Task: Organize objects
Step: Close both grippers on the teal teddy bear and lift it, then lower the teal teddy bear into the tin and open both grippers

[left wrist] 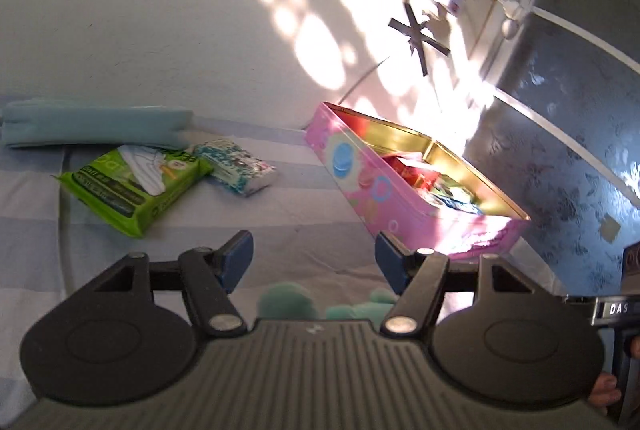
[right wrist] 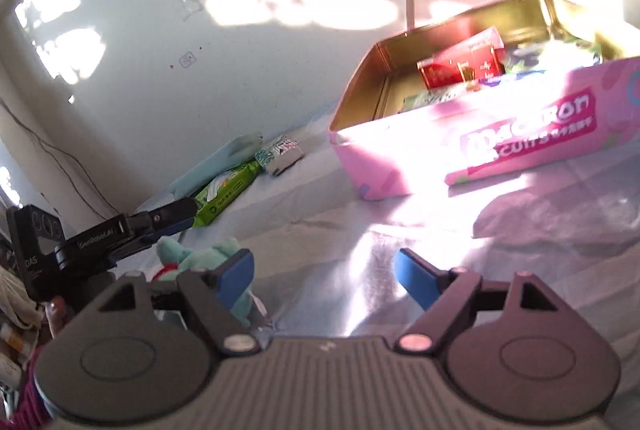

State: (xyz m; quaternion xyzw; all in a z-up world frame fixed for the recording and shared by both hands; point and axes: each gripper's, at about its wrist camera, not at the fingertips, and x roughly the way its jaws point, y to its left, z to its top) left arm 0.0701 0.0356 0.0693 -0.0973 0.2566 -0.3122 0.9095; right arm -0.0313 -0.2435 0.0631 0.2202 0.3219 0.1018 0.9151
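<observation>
Both claws gaping empty, left claw (left wrist: 314, 256), right claw (right wrist: 324, 272), "Macaron" lettering on pink tin (right wrist: 520, 126) perhaps.

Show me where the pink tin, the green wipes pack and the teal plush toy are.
pink tin (right wrist: 532, 134): right wrist view, its printed front wall.
green wipes pack (left wrist: 132, 182): left wrist view, its top face.
teal plush toy (right wrist: 200, 254): right wrist view, its body.

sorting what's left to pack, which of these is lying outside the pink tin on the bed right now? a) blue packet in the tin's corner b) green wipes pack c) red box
b: the green wipes pack lies on the bed sheet, apart from the pink tin.
</observation>
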